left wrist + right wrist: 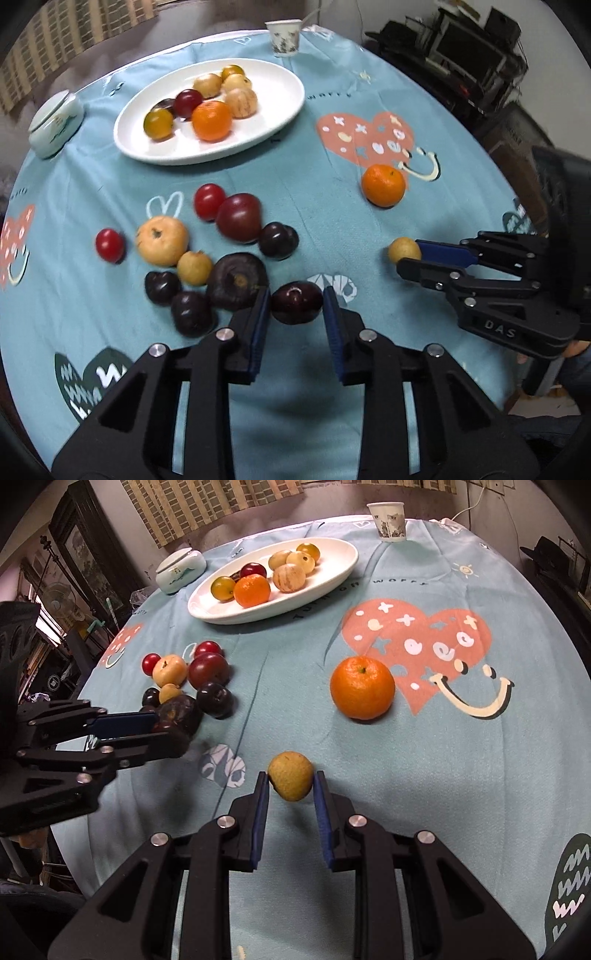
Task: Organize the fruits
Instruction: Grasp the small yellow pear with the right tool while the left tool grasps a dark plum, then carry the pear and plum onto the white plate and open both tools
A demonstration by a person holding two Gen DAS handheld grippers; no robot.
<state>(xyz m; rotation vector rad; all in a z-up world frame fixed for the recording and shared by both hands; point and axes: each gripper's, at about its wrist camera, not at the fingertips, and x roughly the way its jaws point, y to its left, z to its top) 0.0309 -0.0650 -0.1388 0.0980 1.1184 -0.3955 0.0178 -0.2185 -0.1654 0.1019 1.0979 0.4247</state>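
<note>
Setting: Blue tablecloth (pixel 314 221) printed with hearts covers a round table, a paper cup (pixel 283 37) and a lidded ceramic jar (pixel 53 123) at its far edge.
Destination: white oval plate (pixel 280 92) at the far side, already holding an orange, pale yellow fruits, a dark red one and a yellow-green one.
Loose fruit: a cluster of red tomatoes, dark plums and yellow fruits lies on the cloth between plate and grippers; a lone orange (pixel 362 686) sits apart on the pink heart.
Left gripper (pixel 297 308): blue pads pinch a dark plum (pixel 297 306) at the near edge of the cluster, just beside a larger dark fruit (pixel 236 282).
Right gripper (pixel 290 781): jaws pressed onto a small yellow fruit (pixel 291 779), which appears held just above the cloth, well apart from the cluster.
Step in hand: judged to be carrying both fruits to the plate.
Doing it well: lift the plum straight up before travelling, so the neighbouring fruits are not nudged into rolling; keep each grip firm but gentle, as soft skins bruise; set each piece down in a bare part of the plate, low, before letting go.
Risk: round fruit may roll off the shallow rim.
</note>
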